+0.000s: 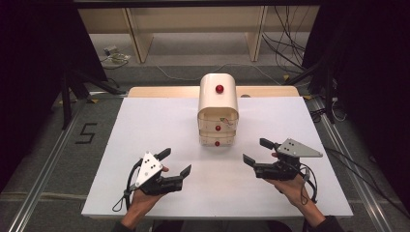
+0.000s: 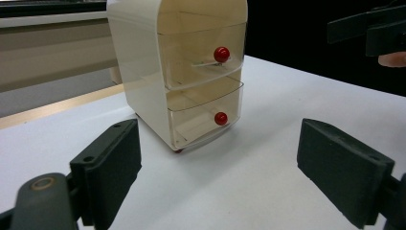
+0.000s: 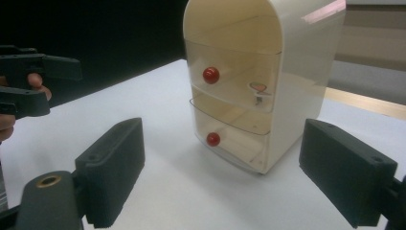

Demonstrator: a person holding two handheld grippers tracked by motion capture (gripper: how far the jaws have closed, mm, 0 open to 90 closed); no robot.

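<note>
The left gripper [image 1: 175, 162] hangs with its jaws spread wide and nothing between them, near the front left of the drawer cabinet [image 1: 218, 110] and apart from it. The right gripper [image 1: 257, 151] stands likewise released and empty, near the cabinet's front right. The cabinet, a small cream unit with clear drawers and red knobs, stands upright on the white table [image 1: 145, 125], between the two grippers and farther from the person. Its middle drawer [image 3: 232, 79] holds a small item I cannot make out; the bottom drawer [image 3: 230, 139] looks empty. Both drawers sit about flush, so, judging by this, the work has not begun: neither the middle knob [image 3: 210, 74] nor the bottom knob [image 3: 213, 139] is touched, and approach, grasp and pull all remain.
</note>
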